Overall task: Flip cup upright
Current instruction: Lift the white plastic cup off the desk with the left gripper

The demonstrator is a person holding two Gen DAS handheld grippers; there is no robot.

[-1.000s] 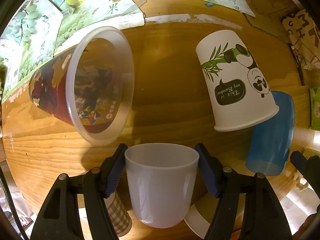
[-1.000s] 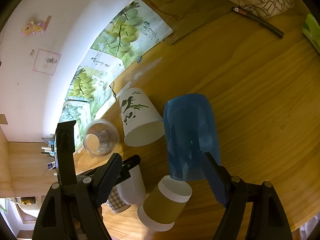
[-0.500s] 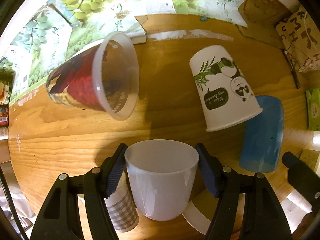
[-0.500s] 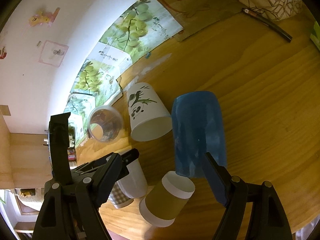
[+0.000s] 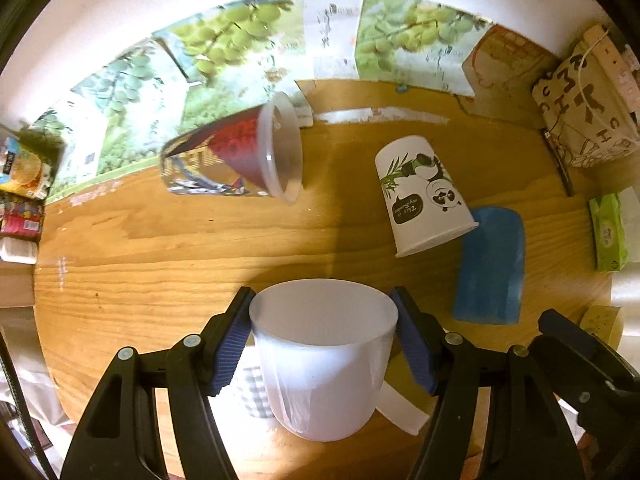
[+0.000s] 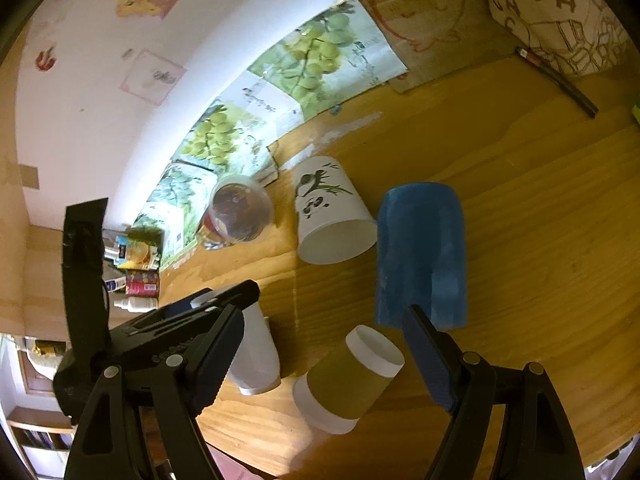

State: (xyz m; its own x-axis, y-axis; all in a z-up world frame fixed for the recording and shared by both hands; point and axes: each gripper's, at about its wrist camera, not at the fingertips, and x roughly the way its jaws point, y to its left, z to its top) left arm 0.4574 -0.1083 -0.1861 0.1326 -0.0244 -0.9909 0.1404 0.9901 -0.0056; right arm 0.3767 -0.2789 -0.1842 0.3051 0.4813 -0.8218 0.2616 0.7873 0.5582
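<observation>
My left gripper [image 5: 323,332] is shut on a plain white cup [image 5: 323,356], its blue pads against both sides near the rim. The cup is mouth up, held just above the wooden table [image 5: 168,248]. In the right wrist view the same white cup [image 6: 256,356] shows at lower left with the left gripper's black body over it. My right gripper [image 6: 324,344] is open and empty, above a brown cup with white bands [image 6: 346,380] that lies on its side.
A panda cup [image 5: 422,194] [image 6: 330,210], a blue cup [image 5: 490,266] [image 6: 422,254] and a clear cup with a red print [image 5: 236,154] [image 6: 238,214] lie on their sides. A checked cup [image 5: 250,394] sits under the left gripper. Grape posters, a paper bag [image 5: 584,116] and a green box [image 5: 608,234] line the edges.
My left gripper has risen and tilted back with the white cup, so the lying cups look farther away. The right gripper has drawn back a little and stays open.
</observation>
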